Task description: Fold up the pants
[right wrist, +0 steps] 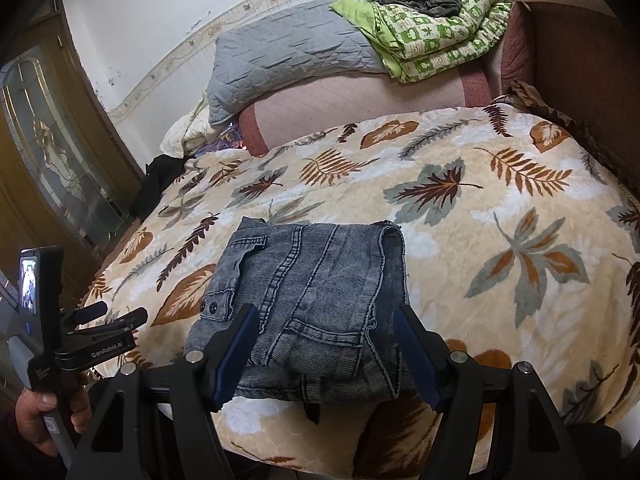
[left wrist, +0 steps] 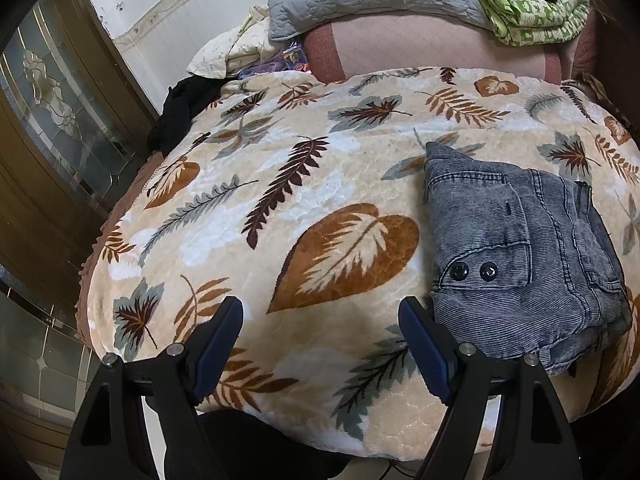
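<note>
**Already folded, grippers clear**

Pants [right wrist: 308, 304] sit bundled near the blanket's [right wrist: 500, 200] near edge. Left gripper [left wrist: 320, 344] and right gripper [right wrist: 324, 344] both spread, empty. Risk: a nudge could spring the stiff folds or slide the bundle off.

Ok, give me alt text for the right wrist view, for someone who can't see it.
Grey-blue corduroy pants lie folded into a compact bundle on a leaf-print blanket, with the open right hand-held gripper hovering just in front. The left hand-held gripper waits at the left edge, also open.
</note>
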{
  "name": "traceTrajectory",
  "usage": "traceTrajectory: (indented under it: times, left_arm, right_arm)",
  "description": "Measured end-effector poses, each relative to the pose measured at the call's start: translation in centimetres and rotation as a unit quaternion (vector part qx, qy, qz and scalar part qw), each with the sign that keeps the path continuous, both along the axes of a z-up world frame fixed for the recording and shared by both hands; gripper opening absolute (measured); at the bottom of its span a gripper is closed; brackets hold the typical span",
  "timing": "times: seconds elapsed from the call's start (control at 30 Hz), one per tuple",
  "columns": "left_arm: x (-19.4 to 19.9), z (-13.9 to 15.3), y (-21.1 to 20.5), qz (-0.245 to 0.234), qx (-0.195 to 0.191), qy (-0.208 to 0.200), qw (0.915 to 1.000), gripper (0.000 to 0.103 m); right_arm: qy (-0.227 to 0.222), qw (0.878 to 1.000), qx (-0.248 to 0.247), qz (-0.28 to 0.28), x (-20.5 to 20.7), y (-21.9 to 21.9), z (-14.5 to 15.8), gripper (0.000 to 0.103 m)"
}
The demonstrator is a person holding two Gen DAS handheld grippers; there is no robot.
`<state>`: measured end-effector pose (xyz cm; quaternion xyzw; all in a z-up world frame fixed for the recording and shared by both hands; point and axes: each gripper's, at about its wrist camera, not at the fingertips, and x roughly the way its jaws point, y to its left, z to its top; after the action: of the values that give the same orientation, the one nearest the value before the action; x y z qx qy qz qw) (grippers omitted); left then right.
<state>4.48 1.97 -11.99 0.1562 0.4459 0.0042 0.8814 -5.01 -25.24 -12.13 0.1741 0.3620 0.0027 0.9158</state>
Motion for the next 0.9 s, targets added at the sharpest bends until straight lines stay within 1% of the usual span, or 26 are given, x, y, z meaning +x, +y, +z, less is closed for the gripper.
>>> traceTrajectory:
  times: [0.43,0.9]
  left_arm:
    - [0.3,-0.3,0.2,0.002,-0.001,0.004,1.0,0.081]
    - [-0.1,0.5,0.6,0.004,-0.009,-0.004,0.9999,0.081]
  right_arm:
    - [0.005,1.0,0.003,0.001,0.4,0.2,-0.3,0.073]
    - [-0.003,1.0,-0.006,0.008,-0.1,1.0,0.7,0.073]
